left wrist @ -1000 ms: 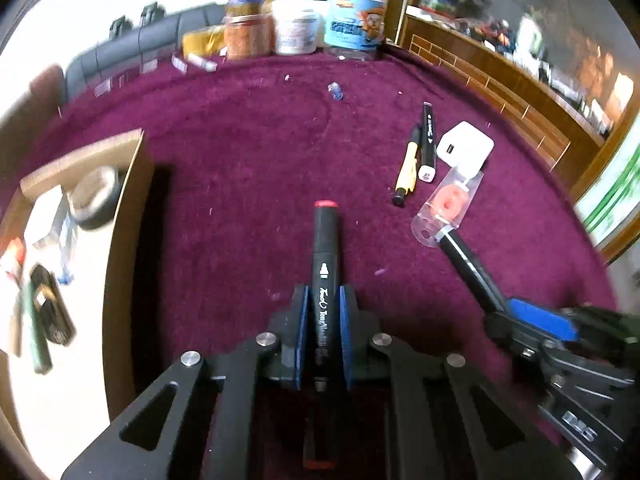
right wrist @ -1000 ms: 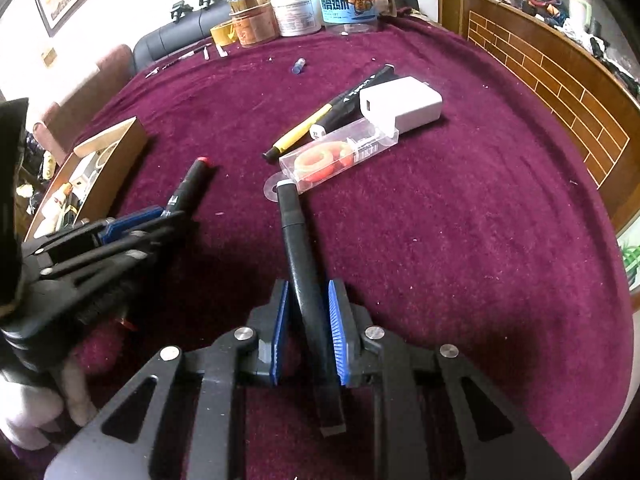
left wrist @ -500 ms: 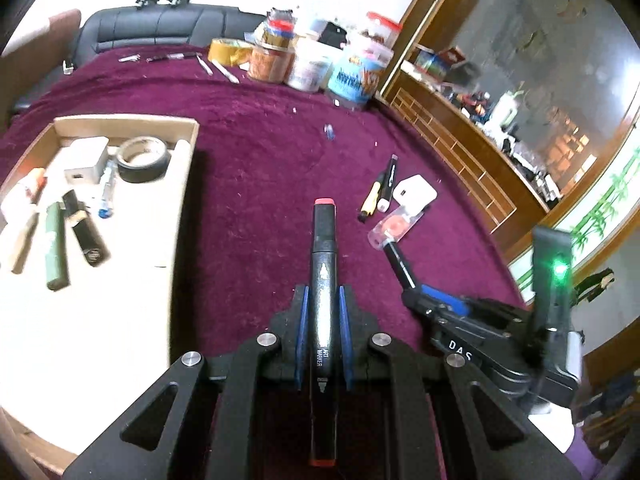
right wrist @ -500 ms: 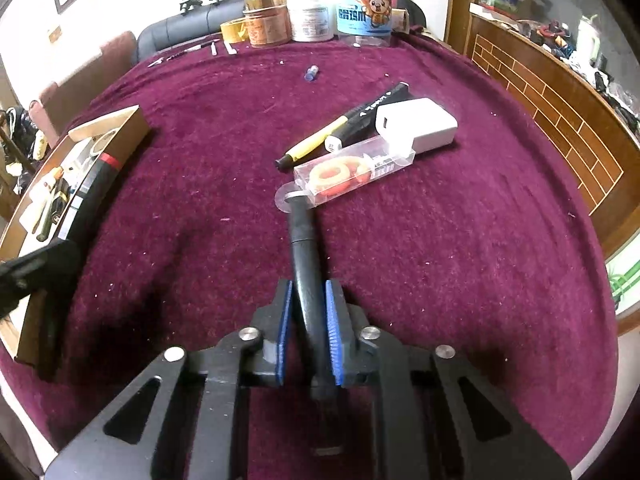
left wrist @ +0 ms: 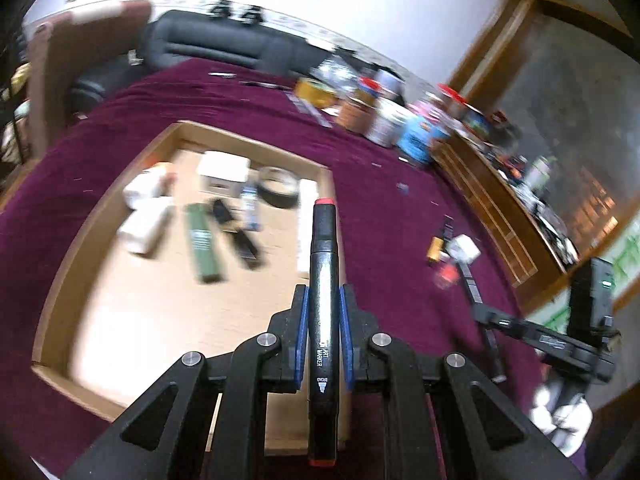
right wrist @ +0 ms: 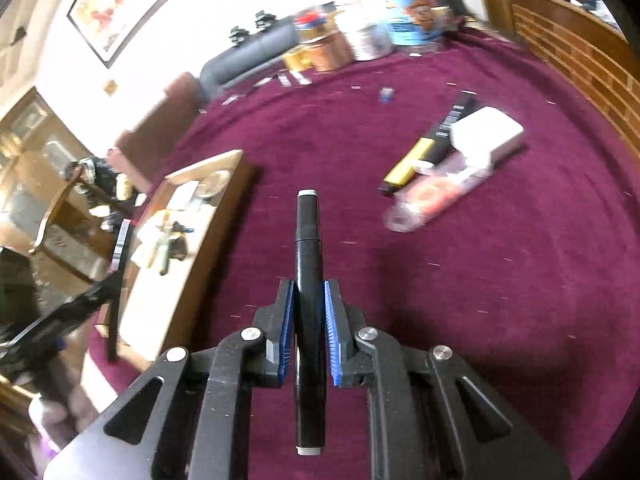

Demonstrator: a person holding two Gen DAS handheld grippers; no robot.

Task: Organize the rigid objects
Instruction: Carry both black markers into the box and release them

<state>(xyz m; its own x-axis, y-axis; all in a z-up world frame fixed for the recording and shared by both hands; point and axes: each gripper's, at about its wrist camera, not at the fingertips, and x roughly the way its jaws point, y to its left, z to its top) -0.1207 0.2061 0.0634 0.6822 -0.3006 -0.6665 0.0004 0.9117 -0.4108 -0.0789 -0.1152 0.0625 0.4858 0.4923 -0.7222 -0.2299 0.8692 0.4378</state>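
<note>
Each tool grips a black marker: the left tool (left wrist: 323, 316) holds a red-capped marker (left wrist: 323, 264) over the half-filled tray (left wrist: 256, 146); the right tool (right wrist: 307, 312) holds a white-tipped marker (right wrist: 307, 240). Several items (right wrist: 452, 160) remain on the worktop at 2 o'clock.

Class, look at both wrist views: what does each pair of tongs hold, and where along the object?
The left tongs grip a red-capped black art marker near mid-barrel. The right tongs grip a white-tipped black pen around its middle.
</note>
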